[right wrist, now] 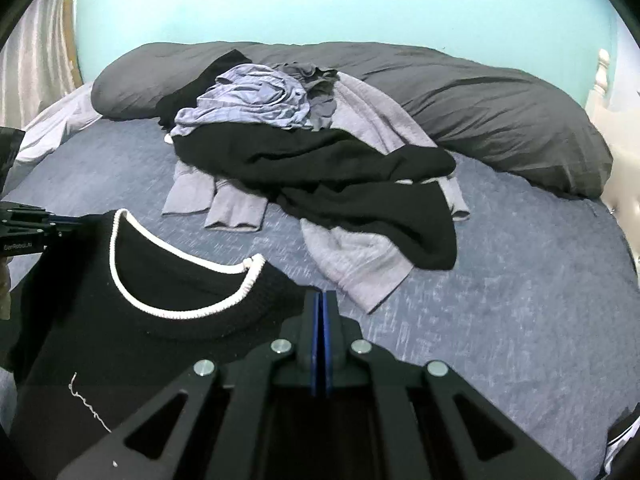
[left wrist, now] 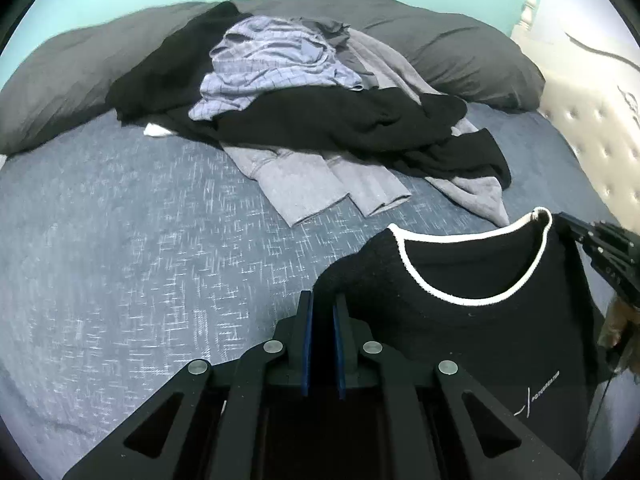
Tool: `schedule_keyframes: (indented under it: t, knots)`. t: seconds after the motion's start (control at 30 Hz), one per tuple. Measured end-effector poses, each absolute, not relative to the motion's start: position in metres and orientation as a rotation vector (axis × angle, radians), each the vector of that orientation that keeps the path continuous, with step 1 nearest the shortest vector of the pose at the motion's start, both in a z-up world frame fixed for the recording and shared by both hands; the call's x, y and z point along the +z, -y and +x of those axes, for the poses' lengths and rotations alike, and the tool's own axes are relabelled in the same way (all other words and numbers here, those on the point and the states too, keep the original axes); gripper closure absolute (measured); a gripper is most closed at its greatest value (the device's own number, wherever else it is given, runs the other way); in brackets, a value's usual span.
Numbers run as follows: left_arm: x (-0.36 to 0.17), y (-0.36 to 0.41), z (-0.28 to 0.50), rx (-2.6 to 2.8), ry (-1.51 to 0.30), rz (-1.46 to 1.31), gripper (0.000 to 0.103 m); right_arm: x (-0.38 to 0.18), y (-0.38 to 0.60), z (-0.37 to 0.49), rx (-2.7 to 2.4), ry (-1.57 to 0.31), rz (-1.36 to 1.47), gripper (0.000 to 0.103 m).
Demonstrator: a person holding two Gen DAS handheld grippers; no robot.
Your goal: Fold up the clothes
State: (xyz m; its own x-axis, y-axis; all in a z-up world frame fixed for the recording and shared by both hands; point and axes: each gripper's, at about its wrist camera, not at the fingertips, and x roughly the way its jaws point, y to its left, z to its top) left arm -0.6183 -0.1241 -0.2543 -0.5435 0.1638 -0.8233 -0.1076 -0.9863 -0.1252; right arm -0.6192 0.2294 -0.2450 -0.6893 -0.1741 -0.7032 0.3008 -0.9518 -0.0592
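A black sweater [left wrist: 480, 320] with a white-trimmed collar [left wrist: 416, 276] hangs stretched between my two grippers above the blue bed. My left gripper [left wrist: 322, 300] is shut on one shoulder, the knit bunched at its fingertips. My right gripper [right wrist: 321, 298] is shut on the other shoulder of the sweater [right wrist: 140, 320], its blue pads pressed together. Each gripper shows at the edge of the other's view: the right gripper [left wrist: 568, 224] by the collar's far end, the left gripper [right wrist: 76, 220] likewise. A small white logo marks the chest.
A loose pile of clothes [right wrist: 320, 168], black, grey and light blue checked, lies mid-bed in front of dark grey pillows [right wrist: 500, 120]. The blue bedsheet [left wrist: 140, 260] spreads around it. A pale tufted headboard [left wrist: 600, 140] stands at the right, a turquoise wall behind.
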Motion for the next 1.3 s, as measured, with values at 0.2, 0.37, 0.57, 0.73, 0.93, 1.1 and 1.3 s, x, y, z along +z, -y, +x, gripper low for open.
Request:
schedule_keyframes:
  t: [0.2,0.37,0.57,0.73,0.93,1.1,1.3]
  knots:
    - [-0.292,0.114,-0.624,2.58,0.056,-1.505,0.093,-0.28,-0.222,-0.631,-2.594,-0.236,1.201,0.101]
    - [-0.304,0.113,-0.621,2.568,0.06,-1.526,0.091,-0.303,-0.224,-0.635,-2.548,-0.147,1.306,0.1]
    - [-0.275,0.135,-0.603,2.574,0.205,-1.457,0.08,-0.283,-0.242,-0.619,-2.599,-0.003,1.268,0.086]
    - [-0.252,0.153,-0.563,2.585,0.219,-1.437,0.075,-0.264,-0.247,-0.582,-2.586,0.103,1.23,0.074]
    - [-0.243,0.17,-0.486,2.576,0.233,-1.449,0.068,-0.256,-0.221,-0.514,-2.433,0.164,1.265,0.074]
    - [-0.245,0.182,-0.424,2.547,0.294,-1.503,0.056,-0.256,-0.205,-0.453,-2.323,0.185,1.314,0.071]
    - [-0.243,0.191,-0.355,2.521,0.306,-1.542,0.056,-0.26,-0.225,-0.38,-2.286,0.175,1.41,0.056]
